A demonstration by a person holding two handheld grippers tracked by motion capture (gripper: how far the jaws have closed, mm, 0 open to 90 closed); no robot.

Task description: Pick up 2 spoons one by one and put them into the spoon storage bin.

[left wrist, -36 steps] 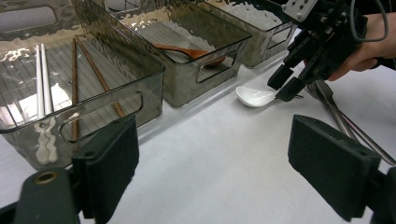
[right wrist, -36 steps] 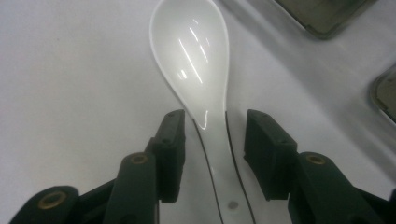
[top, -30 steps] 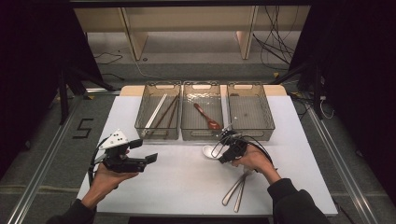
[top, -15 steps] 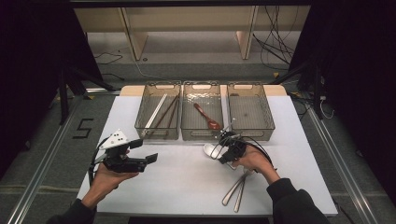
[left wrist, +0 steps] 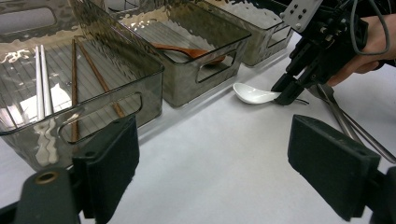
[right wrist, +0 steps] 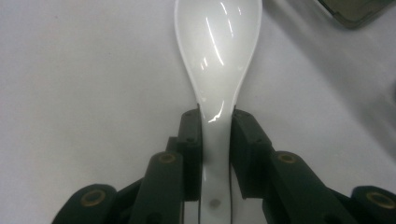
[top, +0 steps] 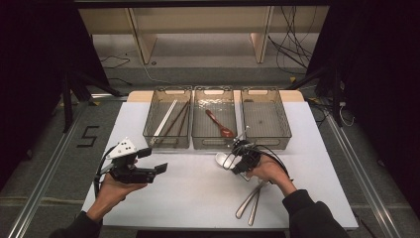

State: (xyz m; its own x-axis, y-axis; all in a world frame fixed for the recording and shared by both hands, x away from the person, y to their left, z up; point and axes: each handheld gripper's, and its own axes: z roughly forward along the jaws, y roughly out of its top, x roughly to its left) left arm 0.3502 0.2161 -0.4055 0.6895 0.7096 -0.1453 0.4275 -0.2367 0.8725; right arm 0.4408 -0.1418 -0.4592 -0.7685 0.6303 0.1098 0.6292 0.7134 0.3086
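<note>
A white ceramic spoon (right wrist: pixel 217 42) lies on the white table, bowl up, in front of the middle bin (top: pixel 214 144). My right gripper (right wrist: pixel 217 116) has just closed its jaws on the spoon's handle, and both pads press its sides. The high view shows that gripper (top: pixel 233 163) low over the spoon (top: pixel 221 158). My left gripper (top: pixel 155 160) is held above the table at the left, open, with nothing between its jaws. In its own view the left gripper (left wrist: pixel 224 163) looks toward the spoon (left wrist: pixel 252 93) and the right gripper (left wrist: pixel 287 93).
Three clear bins stand in a row at the back. The left bin (top: pixel 167 141) holds white and wooden chopsticks, and a brown wooden spoon (top: pixel 220 124) lies in the middle one. The right bin (top: pixel 265 141) looks empty. Long metal utensils (top: pixel 252 198) lie beneath my right hand.
The right gripper's jaws have drawn in on the white spoon's handle. Both hands have stayed where they were.
</note>
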